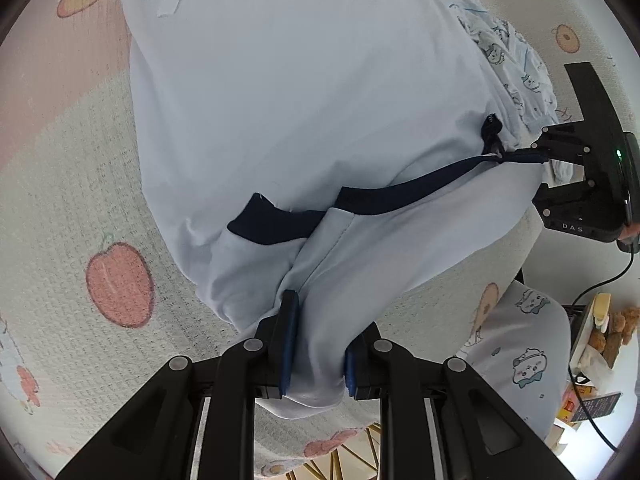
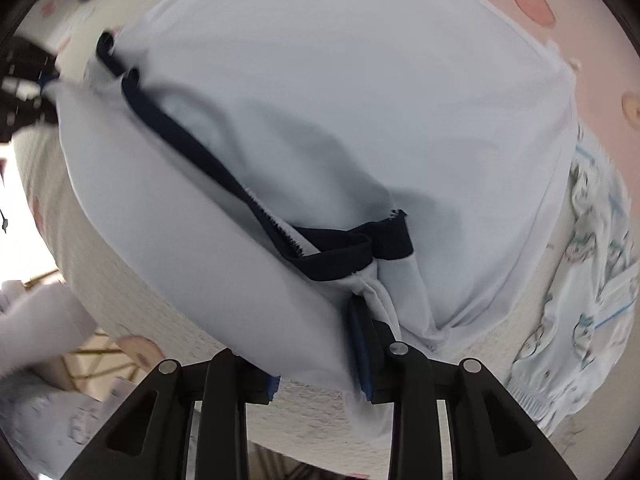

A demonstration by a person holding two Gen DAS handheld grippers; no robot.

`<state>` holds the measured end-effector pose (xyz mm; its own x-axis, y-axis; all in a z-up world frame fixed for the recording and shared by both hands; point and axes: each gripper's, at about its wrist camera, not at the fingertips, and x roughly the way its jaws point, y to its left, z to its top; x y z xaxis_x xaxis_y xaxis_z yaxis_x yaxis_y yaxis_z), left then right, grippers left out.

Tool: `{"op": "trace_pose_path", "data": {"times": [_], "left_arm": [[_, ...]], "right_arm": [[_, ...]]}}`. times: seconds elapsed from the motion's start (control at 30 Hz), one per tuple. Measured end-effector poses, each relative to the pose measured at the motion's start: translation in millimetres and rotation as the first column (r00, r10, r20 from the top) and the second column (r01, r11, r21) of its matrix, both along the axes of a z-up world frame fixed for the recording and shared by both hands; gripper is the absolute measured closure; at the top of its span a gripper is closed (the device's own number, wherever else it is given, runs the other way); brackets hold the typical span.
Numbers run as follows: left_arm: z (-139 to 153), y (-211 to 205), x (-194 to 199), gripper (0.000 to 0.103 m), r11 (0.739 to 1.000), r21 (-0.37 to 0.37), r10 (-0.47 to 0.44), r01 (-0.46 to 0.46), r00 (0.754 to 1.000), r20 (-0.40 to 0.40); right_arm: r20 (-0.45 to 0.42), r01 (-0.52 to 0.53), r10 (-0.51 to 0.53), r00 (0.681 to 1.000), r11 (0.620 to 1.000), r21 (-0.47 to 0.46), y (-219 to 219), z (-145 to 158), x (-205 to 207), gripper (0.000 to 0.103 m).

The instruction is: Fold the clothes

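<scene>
A pale blue garment (image 1: 288,92) with a navy trim band (image 1: 400,190) lies spread on a fruit-printed blanket (image 1: 68,208). In the left wrist view my left gripper (image 1: 320,344) is shut on a bunched fold at the garment's near edge, cloth filling the gap between its blue pads (image 1: 289,344). My right gripper (image 1: 542,168) sits at the right edge, clamped on the end of the navy band. In the right wrist view the garment (image 2: 360,80) is lifted and folded over, and my right gripper (image 2: 316,360) is shut on the cloth just below the navy trim (image 2: 332,256). The left gripper (image 2: 20,80) shows blurred at upper left.
A cartoon-printed pyjama piece (image 1: 508,60) lies under the garment's far right side (image 2: 592,280). A person's leg in matching printed fabric (image 1: 520,348) is at lower right. Boxes, a cable and a plush toy (image 1: 616,328) crowd the right edge. The blanket's edge drops to the floor (image 1: 340,464).
</scene>
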<state>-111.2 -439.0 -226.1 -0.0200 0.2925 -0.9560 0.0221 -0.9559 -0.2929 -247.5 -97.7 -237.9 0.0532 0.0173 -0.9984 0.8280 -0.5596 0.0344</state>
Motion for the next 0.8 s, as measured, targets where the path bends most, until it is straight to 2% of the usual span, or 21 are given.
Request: {"op": "trace_pose_path", "data": {"times": [0.1,0.17,0.37,0.5,0.73,0.8], "left_arm": [[5.6,-10.0,-2.9,0.086,1.000,0.014,-0.025,0.025,1.000,0.012],[13.9,-17.8,-4.7,0.086,0.999,0.005,-0.038,0.038,0.999,0.001],[47.4,-35.5,-12.3,0.086,0.994,-0.072,-0.087,0.081,0.993,-0.076],[46.3,-54.4,-21.7,0.086,0.995,-0.074,-0.074,0.068,0.994,-0.084],[44.2,-87.5,-38.3,0.085,0.996,-0.079,-0.051,0.043,0.994,-0.100],[35.2,-99.2,-45.5,0.074,0.991,-0.131,-0.040,0.027,0.994,-0.101]], "right_arm": [[0.029,0.042,-0.042,0.999,0.999,-0.011,3.3,10.4,-7.9,0.074],[0.007,0.035,-0.035,0.999,0.999,-0.010,2.4,21.9,-10.6,0.073],[-0.056,0.018,-0.018,0.998,1.000,0.001,-0.1,51.2,-21.1,0.068],[-0.066,0.034,-0.035,0.997,0.999,-0.014,1.5,60.1,-33.7,0.068],[-0.055,0.170,-0.173,0.983,0.984,-0.045,9.6,61.5,-58.2,0.067],[-0.052,0.193,-0.195,0.979,0.980,-0.040,8.7,56.4,-62.7,0.067]]}}
